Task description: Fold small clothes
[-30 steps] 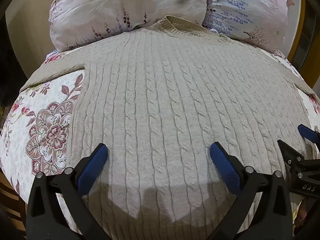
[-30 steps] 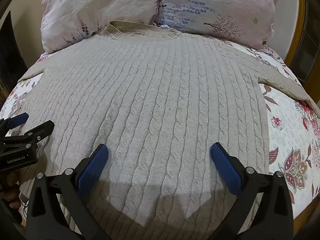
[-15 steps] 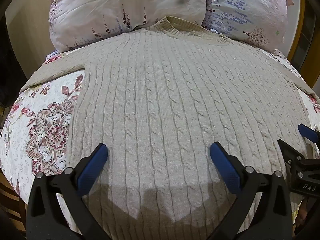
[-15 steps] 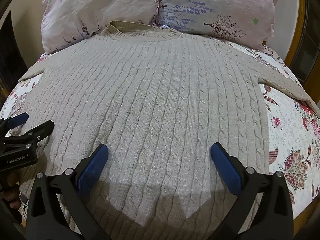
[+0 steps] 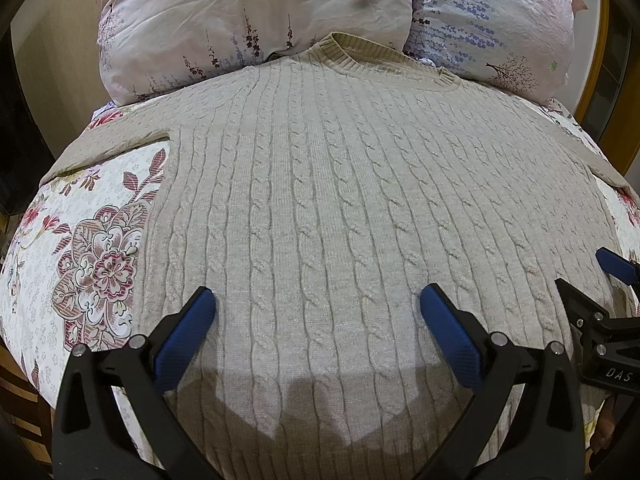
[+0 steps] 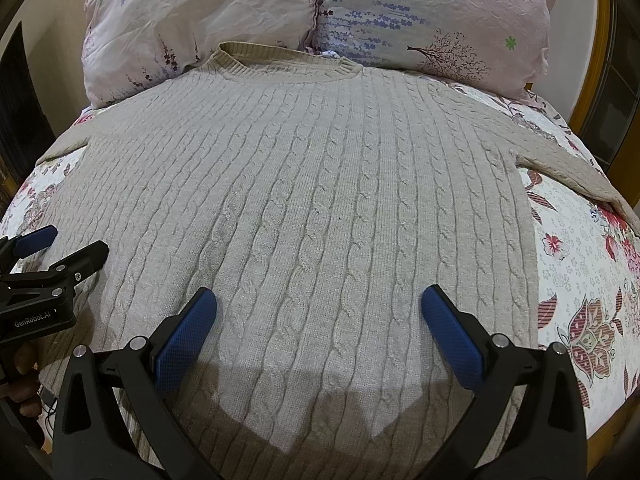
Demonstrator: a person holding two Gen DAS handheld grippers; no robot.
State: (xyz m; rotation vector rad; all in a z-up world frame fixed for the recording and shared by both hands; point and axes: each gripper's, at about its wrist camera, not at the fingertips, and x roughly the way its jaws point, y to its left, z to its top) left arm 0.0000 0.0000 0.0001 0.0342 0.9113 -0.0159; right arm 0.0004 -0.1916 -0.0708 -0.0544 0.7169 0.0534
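A beige cable-knit sweater (image 5: pixel 340 208) lies flat and spread out on the bed, collar at the far end by the pillows, both sleeves stretched out sideways. It also fills the right wrist view (image 6: pixel 320 200). My left gripper (image 5: pixel 316 312) is open and empty, hovering over the sweater's lower left part. My right gripper (image 6: pixel 318 312) is open and empty over the lower right part. The right gripper also shows at the right edge of the left wrist view (image 5: pixel 592 284); the left one shows at the left edge of the right wrist view (image 6: pixel 60 244).
A floral bedsheet (image 5: pixel 92 264) covers the bed (image 6: pixel 580 280). Two pale floral pillows (image 5: pixel 256 20) (image 6: pixel 432 16) lie at the head, touching the collar. A wooden frame (image 6: pixel 592 68) stands at the far right.
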